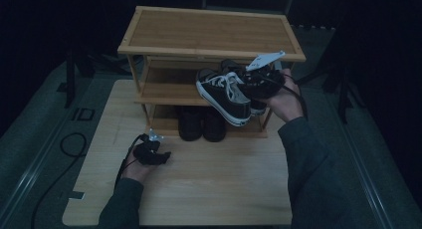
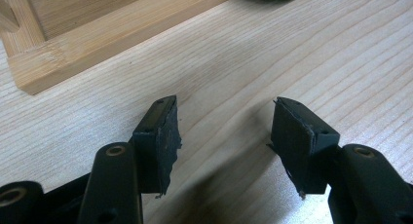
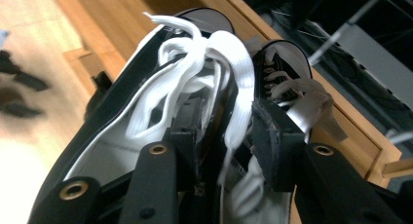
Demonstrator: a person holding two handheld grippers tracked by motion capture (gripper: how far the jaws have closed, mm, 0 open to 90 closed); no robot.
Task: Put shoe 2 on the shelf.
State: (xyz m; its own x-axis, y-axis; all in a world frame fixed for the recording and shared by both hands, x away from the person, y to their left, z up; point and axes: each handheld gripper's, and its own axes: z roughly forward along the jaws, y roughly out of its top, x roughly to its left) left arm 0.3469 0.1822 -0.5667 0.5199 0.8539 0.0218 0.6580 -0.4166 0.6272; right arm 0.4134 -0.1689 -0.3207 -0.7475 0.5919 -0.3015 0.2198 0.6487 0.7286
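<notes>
A black sneaker with white laces (image 1: 224, 94) is tilted at the front of the wooden rack's middle shelf (image 1: 164, 92), its toe past the shelf edge. My right gripper (image 1: 251, 83) is shut on it. In the right gripper view the jaws pinch the sneaker's (image 3: 117, 121) side wall by the laces, and the right gripper (image 3: 226, 131) has a lace hanging between its fingers. A second matching sneaker (image 3: 285, 68) sits just behind on the shelf. My left gripper (image 1: 155, 153) rests low over the table, open and holding nothing, and the left gripper (image 2: 224, 136) shows bare wood between its jaws.
The three-level bamboo rack (image 1: 209, 30) stands at the table's far side. A pair of dark shoes (image 1: 201, 122) is on its bottom shelf. The rack's lower front corner (image 2: 73, 53) lies just ahead of my left gripper. The light wooden table (image 1: 214, 189) stretches toward the person.
</notes>
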